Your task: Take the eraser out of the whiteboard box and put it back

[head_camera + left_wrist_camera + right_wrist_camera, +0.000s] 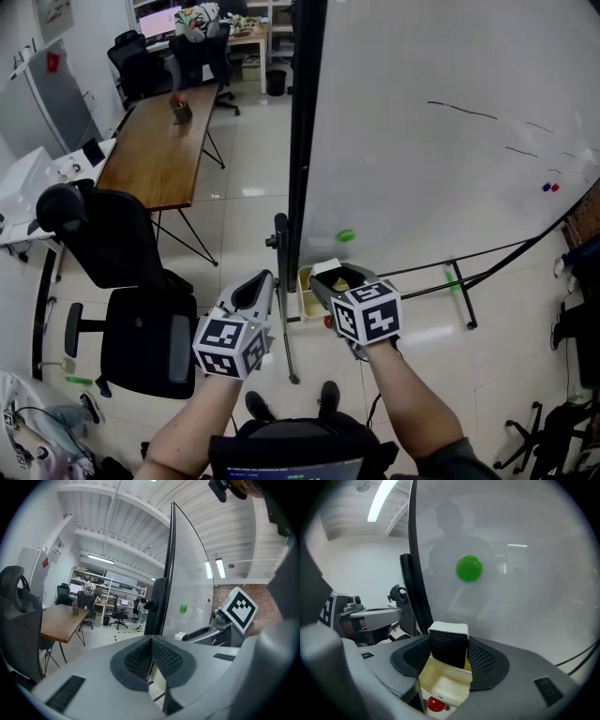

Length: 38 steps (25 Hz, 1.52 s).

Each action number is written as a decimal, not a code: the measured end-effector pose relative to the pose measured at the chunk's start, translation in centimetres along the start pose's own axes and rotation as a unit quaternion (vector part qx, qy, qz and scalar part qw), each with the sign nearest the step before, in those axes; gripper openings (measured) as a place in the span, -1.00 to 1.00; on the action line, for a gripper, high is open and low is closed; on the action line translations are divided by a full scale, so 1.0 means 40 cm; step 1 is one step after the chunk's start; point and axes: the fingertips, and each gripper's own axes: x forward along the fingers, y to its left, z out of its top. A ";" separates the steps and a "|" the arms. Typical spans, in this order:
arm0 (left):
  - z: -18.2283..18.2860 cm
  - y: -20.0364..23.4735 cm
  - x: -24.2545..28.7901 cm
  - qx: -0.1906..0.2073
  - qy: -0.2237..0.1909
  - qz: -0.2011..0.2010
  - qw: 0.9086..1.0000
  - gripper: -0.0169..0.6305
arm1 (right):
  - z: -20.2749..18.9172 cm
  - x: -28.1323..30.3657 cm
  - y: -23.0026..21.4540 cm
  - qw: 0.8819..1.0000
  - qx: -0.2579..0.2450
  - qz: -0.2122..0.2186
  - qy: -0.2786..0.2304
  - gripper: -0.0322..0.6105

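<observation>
My right gripper [449, 652] is shut on the eraser [448, 644], a block with a white back and black felt that stands upright between the pads. Just below it is the open cream whiteboard box [443, 686], and the eraser's lower edge sits at its rim. In the head view the right gripper [334, 279] hovers over that box [305, 292] at the foot of the whiteboard [450, 141]. My left gripper [151, 657] is shut with nothing in it and hangs just left of the box [255, 294].
A green magnet [468, 568] sticks on the board above the box. A red round object [436, 704] shows under the box. The board's black post [302, 141] stands between the grippers. A black office chair [122, 281] and a wooden table [159, 145] are on the left.
</observation>
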 end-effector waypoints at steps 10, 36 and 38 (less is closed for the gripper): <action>-0.019 0.003 -0.001 0.007 0.019 0.011 1.000 -0.84 | -0.056 0.025 0.013 0.996 0.026 0.011 0.089 -0.10; -0.038 -0.027 0.002 0.008 0.029 0.002 1.000 -0.84 | -0.074 0.033 0.006 0.982 0.066 0.008 0.176 -0.09; -0.037 -0.024 0.000 0.007 0.028 0.002 1.000 -0.84 | -0.073 0.034 0.006 0.983 0.065 0.007 0.174 -0.09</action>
